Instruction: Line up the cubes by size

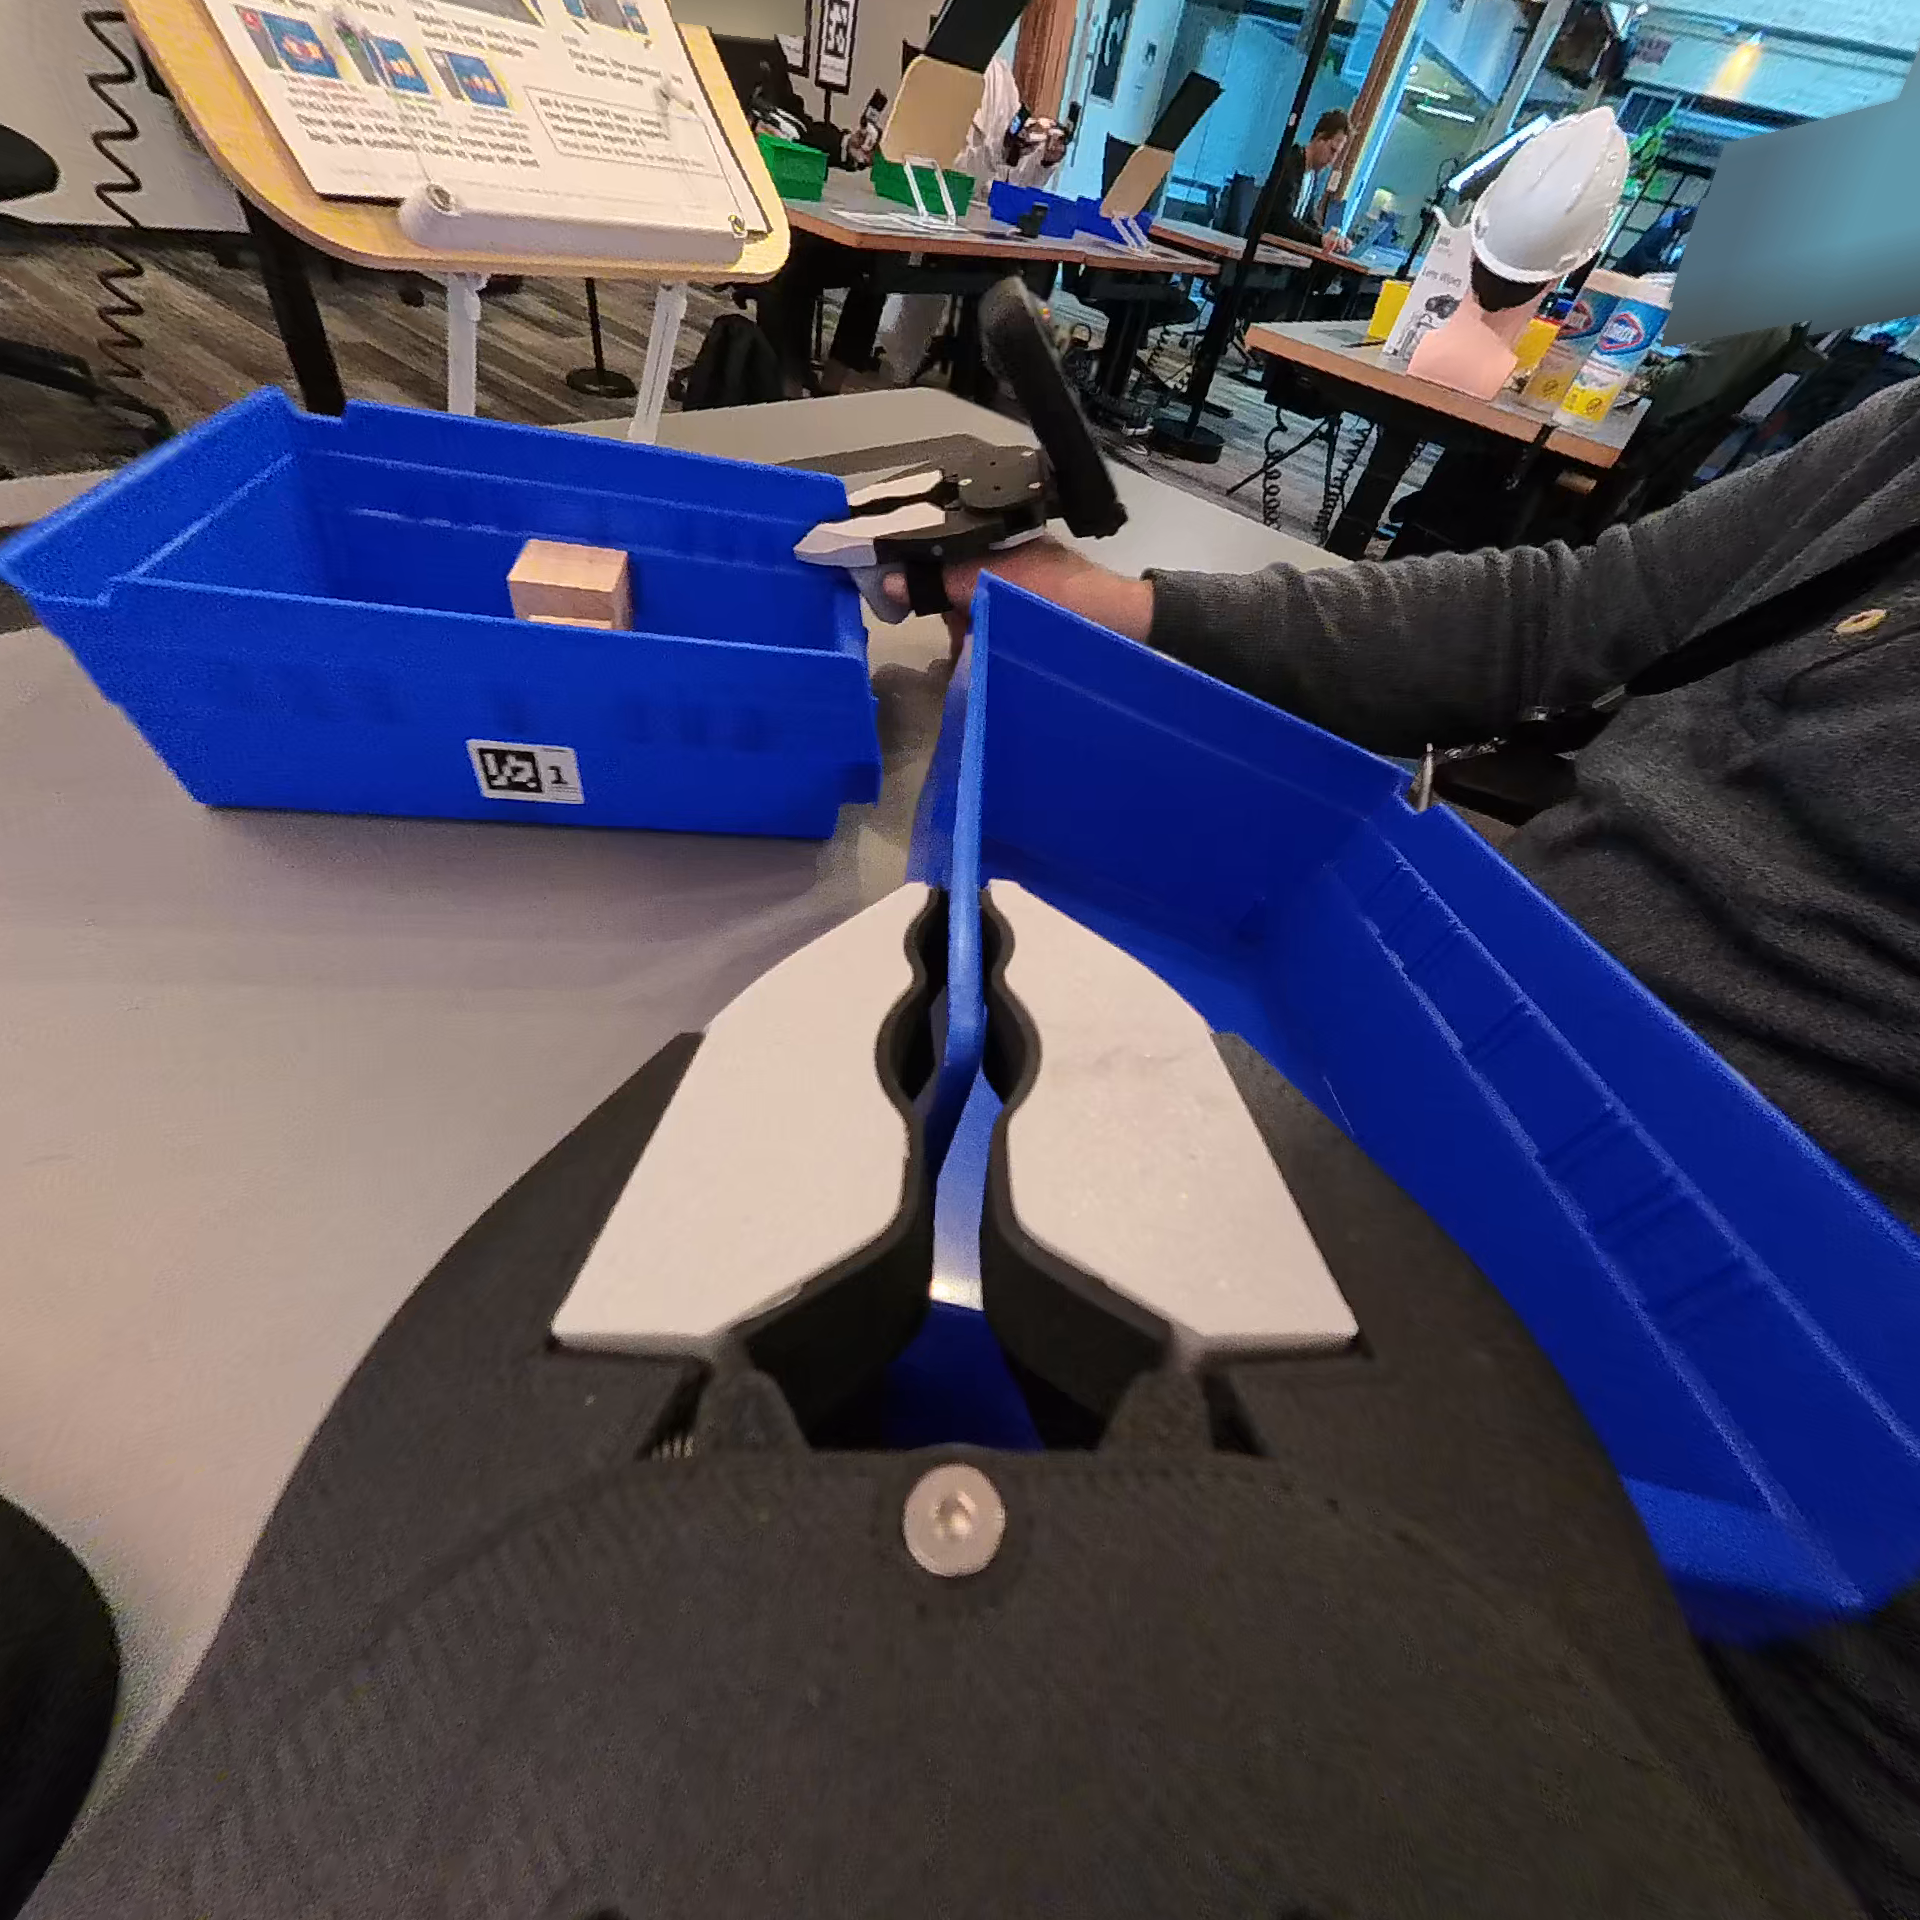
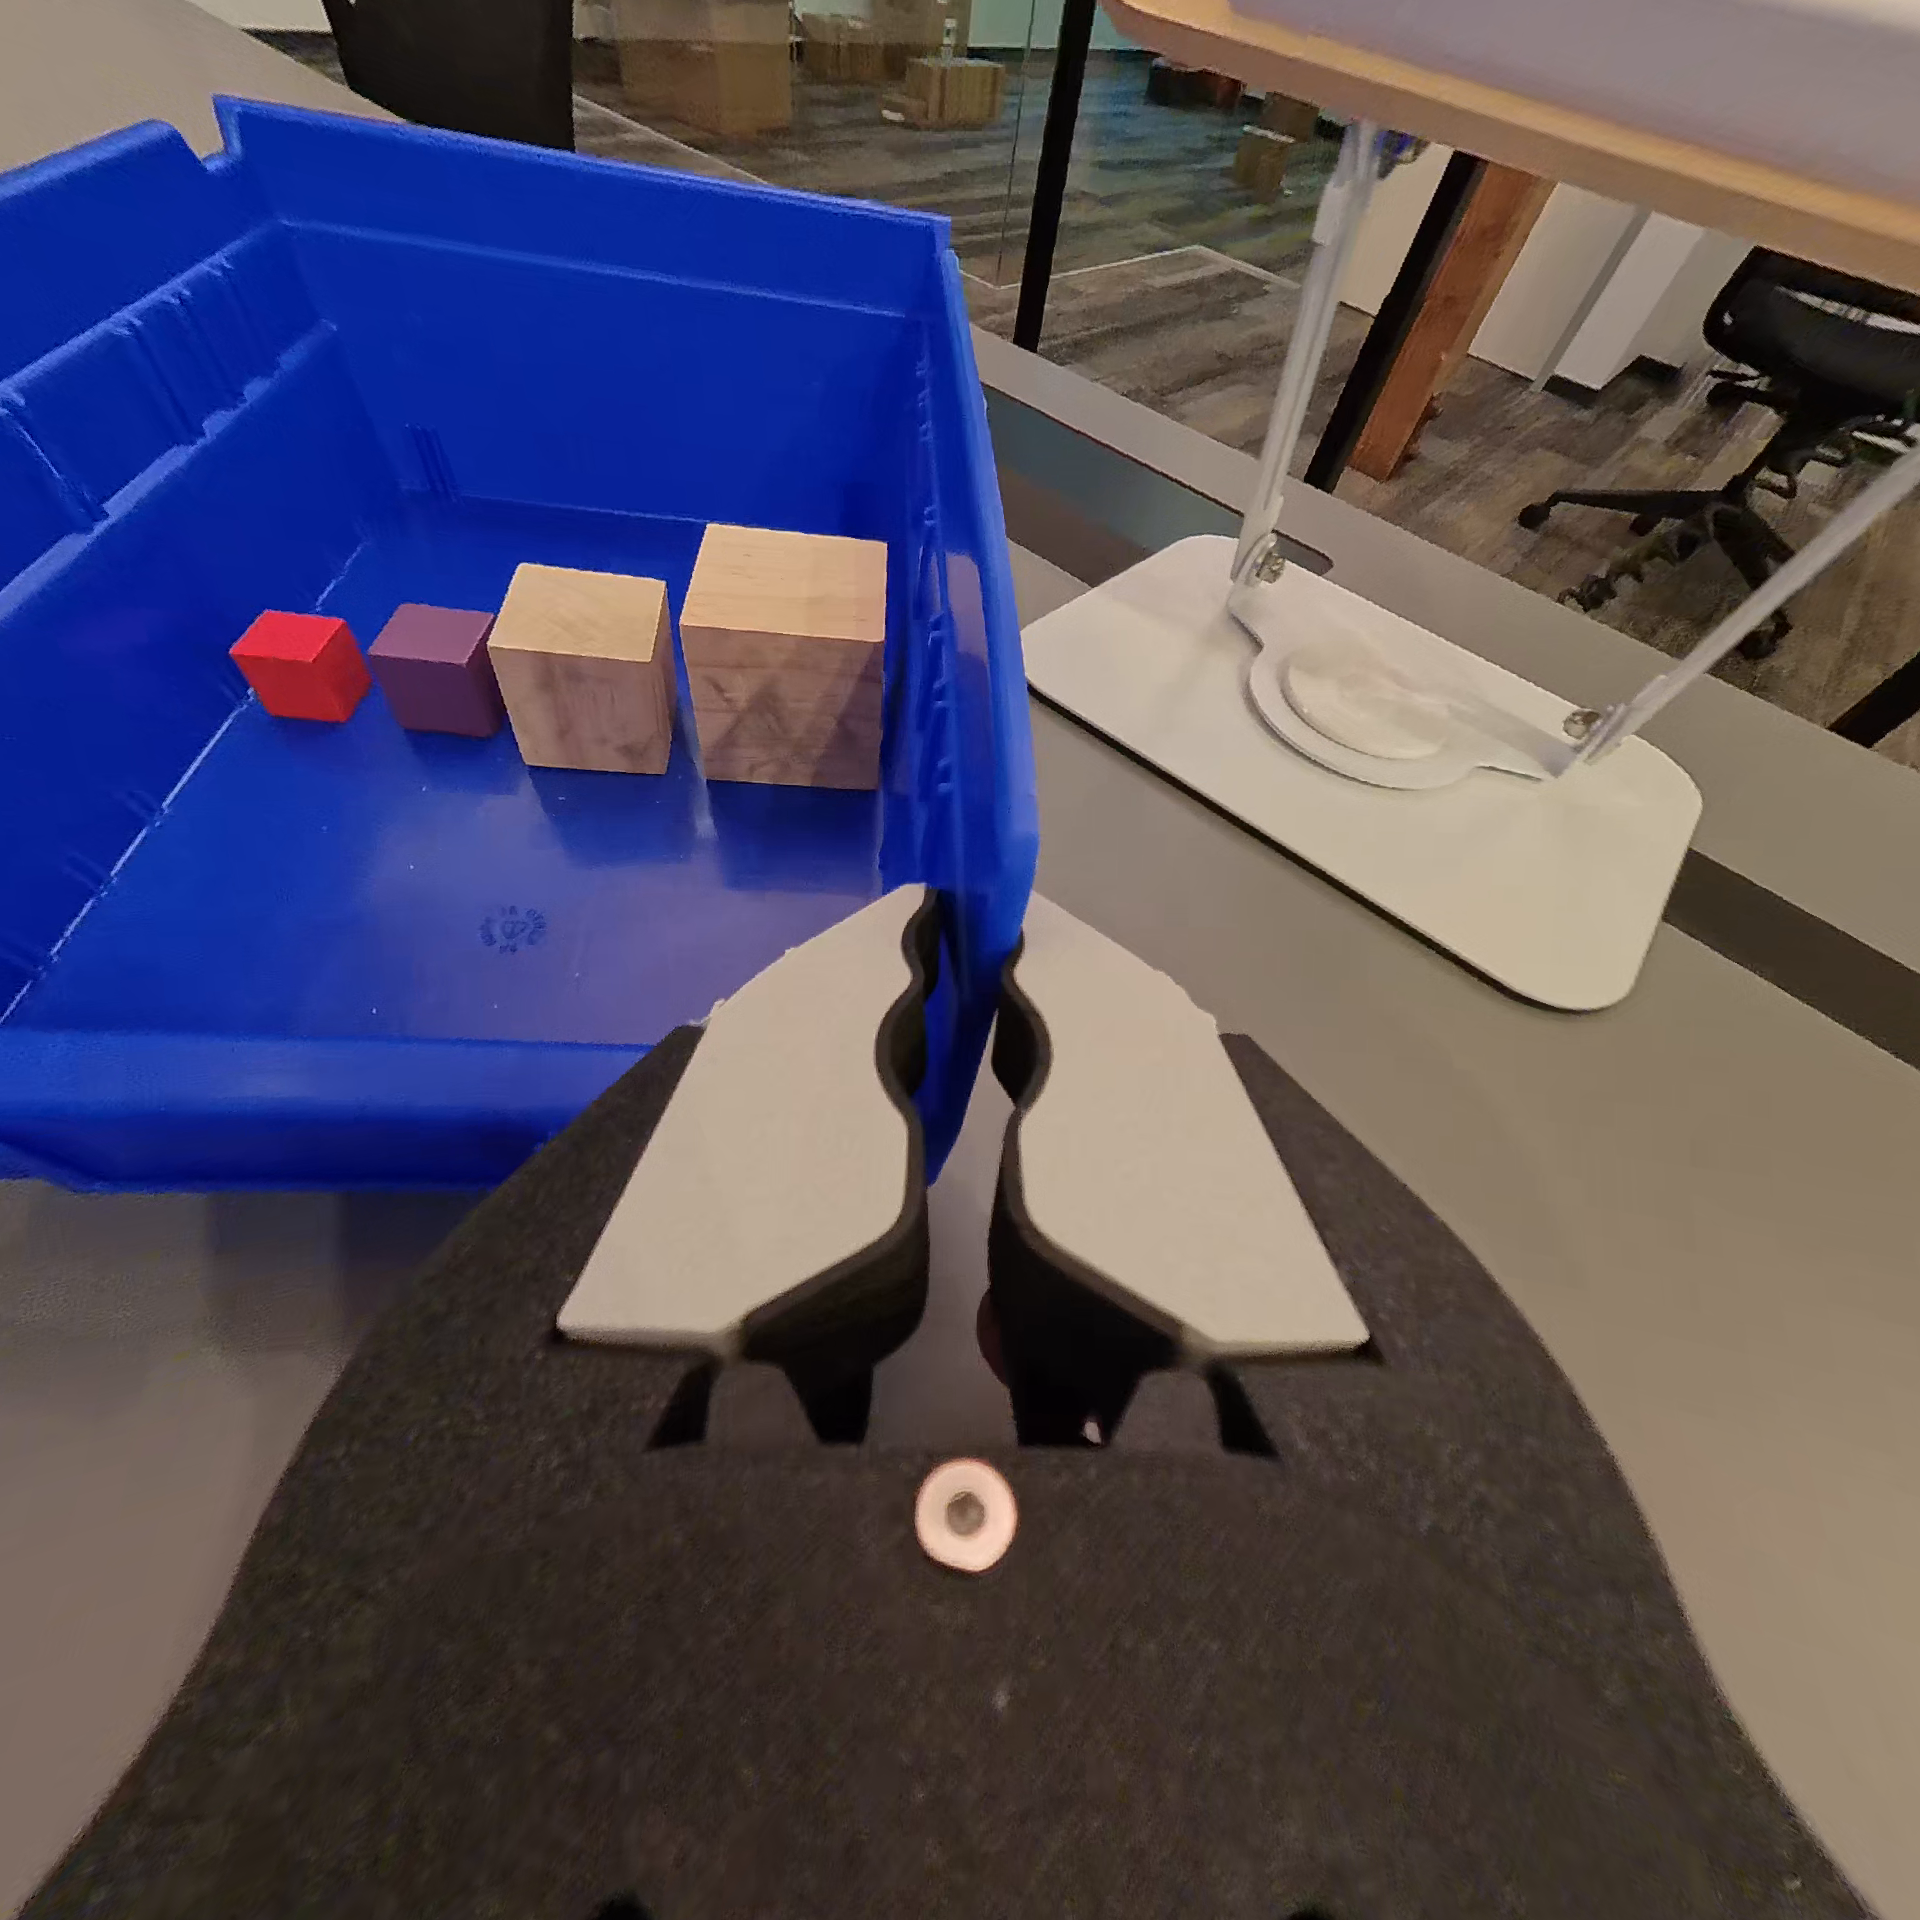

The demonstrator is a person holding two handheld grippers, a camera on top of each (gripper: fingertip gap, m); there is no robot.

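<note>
Around you, a white stand base [image 2: 1351, 769] sits on the grey table [image 2: 1455, 1195] to the right of the bin with the cubes [image 2: 623, 343], and a tilted board with an instruction sheet [image 1: 488, 94] rises behind it. Other desks stand beyond, one bearing a white hard hat [image 1: 1553, 192] on a head form.

A second, empty blue bin [image 1: 1455, 1039] stands beside the first, its wall rising between your left gripper and your right hand [image 1: 1049, 582]. Your left gripper [image 1: 964, 914] is clenched on the thin rim of this empty bin, both pads pressing it.

Your right gripper [image 2: 966, 935] straddles the right wall of the bin with the cubes; the wall runs between the fingers, but you cannot tell whether both pads press on it.

The cubes stand in a row on that bin's floor near the far wall, growing from left to right: a red cube [image 2: 301, 665], a purple cube [image 2: 436, 670], a wooden cube [image 2: 582, 665], and a larger wooden cube [image 2: 784, 655] right beside the wall. The red one is turned slightly askew.
</note>
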